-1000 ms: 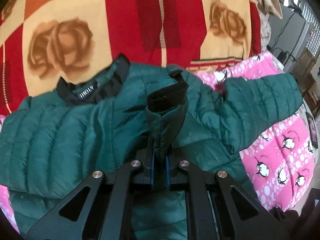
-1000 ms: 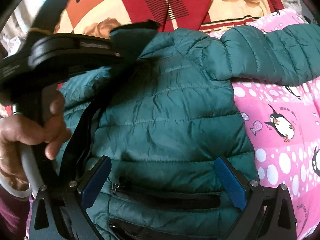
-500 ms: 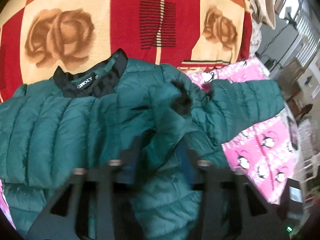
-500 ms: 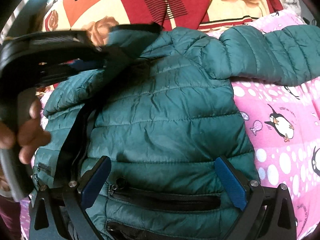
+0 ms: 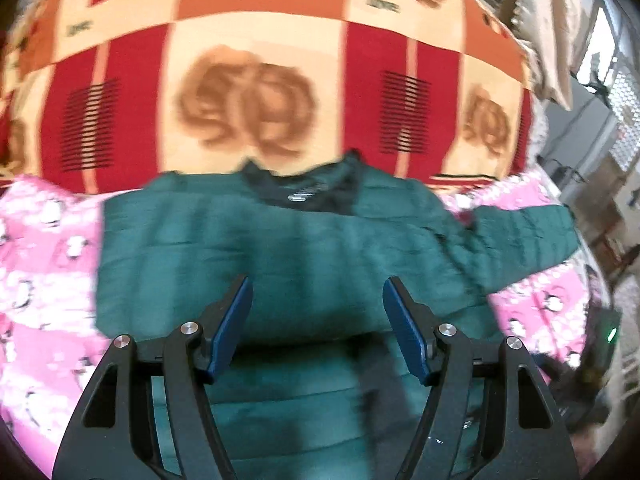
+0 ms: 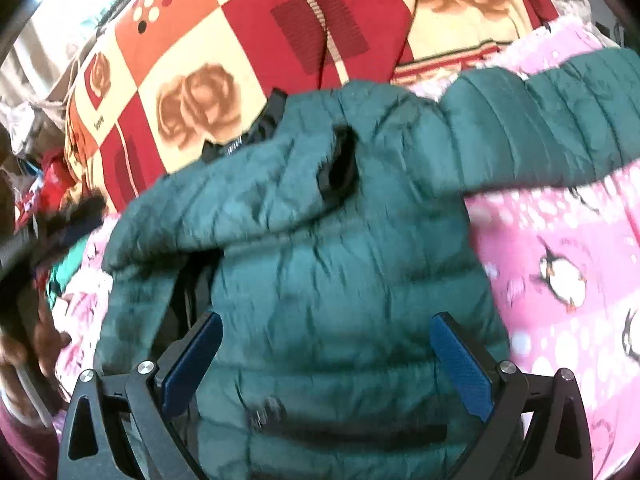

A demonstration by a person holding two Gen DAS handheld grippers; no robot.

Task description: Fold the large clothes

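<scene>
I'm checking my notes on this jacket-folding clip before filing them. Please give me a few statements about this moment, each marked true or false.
1. The green puffer jacket lies on a pink penguin-print sheet. True.
2. The left gripper is clamped on a sleeve. False: its jaws are opening, with nothing pinched between them.
3. One sleeve stretches out sideways from the jacket body over the pink sheet. True.
4. The right gripper is shut tight. False: its blue pads stand wide apart above the jacket.
5. A red, orange and cream blanket with rose prints lies beyond the jacket's collar. True.
</scene>
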